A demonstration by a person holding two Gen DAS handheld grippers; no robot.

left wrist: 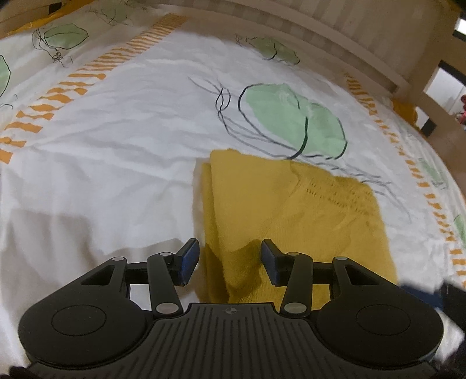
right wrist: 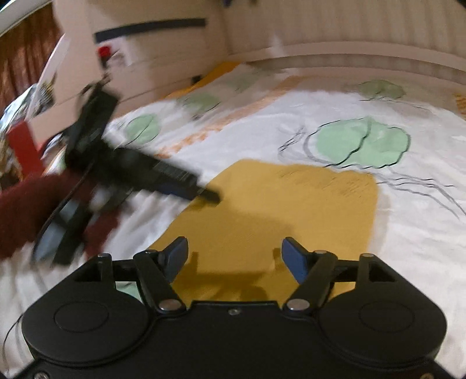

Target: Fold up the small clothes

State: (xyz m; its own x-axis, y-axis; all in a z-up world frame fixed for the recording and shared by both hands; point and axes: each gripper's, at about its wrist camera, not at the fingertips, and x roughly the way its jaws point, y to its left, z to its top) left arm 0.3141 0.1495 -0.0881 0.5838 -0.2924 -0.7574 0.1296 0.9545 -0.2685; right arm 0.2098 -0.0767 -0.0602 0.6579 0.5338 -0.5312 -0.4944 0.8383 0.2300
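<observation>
A mustard-yellow knitted garment [left wrist: 305, 210] lies folded on the bed, with an openwork band near its far edge. My left gripper [left wrist: 230, 261] hovers over its near left corner. Its blue pads stand apart and a low ridge of the cloth lies between them, untouched by either pad. In the right wrist view the same garment [right wrist: 291, 204] spreads flat ahead, and my right gripper [right wrist: 234, 256] stands open above its near edge with nothing gripped. The left gripper [right wrist: 204, 194] shows there blurred, coming in from the left with its tip at the garment's left edge.
The white bed cover [left wrist: 116, 160] has green leaf prints and orange dashed stripes. A beige headboard [left wrist: 349, 23] runs along the far side. A dark red sleeve [right wrist: 26, 210] holds the left gripper. Cluttered furniture with a red object [right wrist: 23, 148] stands at the far left.
</observation>
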